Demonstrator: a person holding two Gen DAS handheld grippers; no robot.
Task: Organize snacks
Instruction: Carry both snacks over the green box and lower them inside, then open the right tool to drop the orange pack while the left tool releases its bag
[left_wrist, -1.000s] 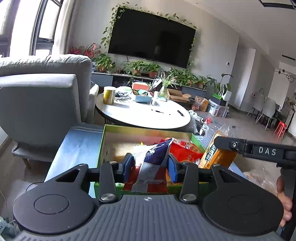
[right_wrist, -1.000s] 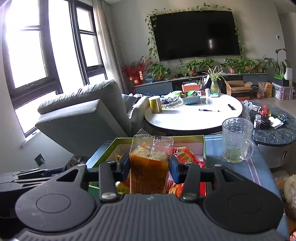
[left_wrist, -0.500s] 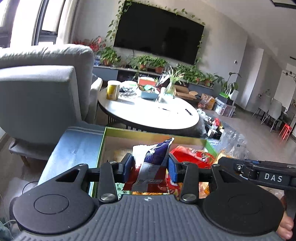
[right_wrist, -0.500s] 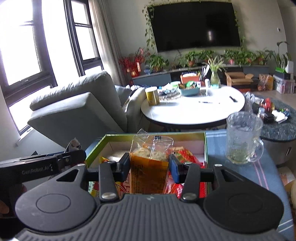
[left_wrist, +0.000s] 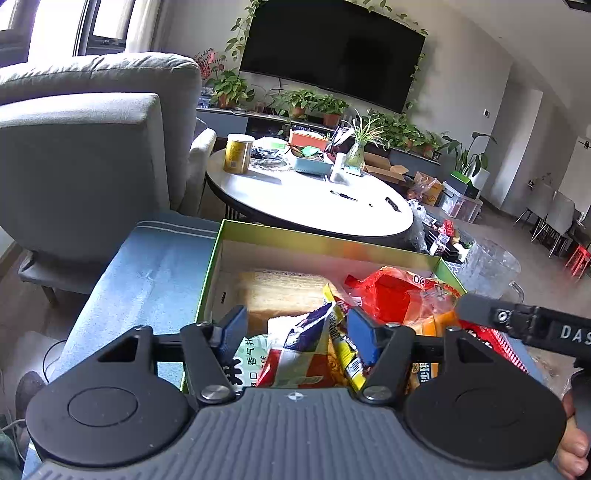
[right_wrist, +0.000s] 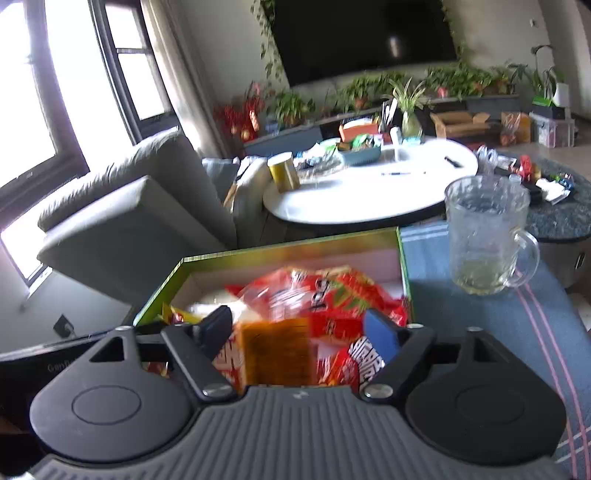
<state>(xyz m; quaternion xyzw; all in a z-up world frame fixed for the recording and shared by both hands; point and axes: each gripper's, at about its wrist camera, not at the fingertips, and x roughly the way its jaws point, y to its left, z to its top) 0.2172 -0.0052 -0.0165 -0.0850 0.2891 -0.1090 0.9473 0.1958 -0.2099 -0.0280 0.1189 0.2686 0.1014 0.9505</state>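
A green-rimmed box (left_wrist: 325, 239) on a blue cloth holds several snack packets. My left gripper (left_wrist: 295, 328) is open over the box; the blue, white and red packet (left_wrist: 301, 343) lies between its spread jaws, not squeezed. My right gripper (right_wrist: 299, 330) is open over the same box (right_wrist: 288, 251); the orange packet (right_wrist: 277, 350) stands between its jaws, loose. Red packets (right_wrist: 332, 295) fill the box's right side, and they show in the left wrist view (left_wrist: 391, 291). The right gripper's body (left_wrist: 535, 328) shows at the right of the left wrist view.
A glass mug (right_wrist: 484, 236) stands on the blue cloth (right_wrist: 480, 332) right of the box. A round white table (left_wrist: 306, 195) with a yellow can (left_wrist: 238, 153) is behind. A grey armchair (left_wrist: 85, 147) stands at the left.
Both grippers have lowered into the box and opened. The blue-white packet and the orange packet are let go and now rest among the other snacks.
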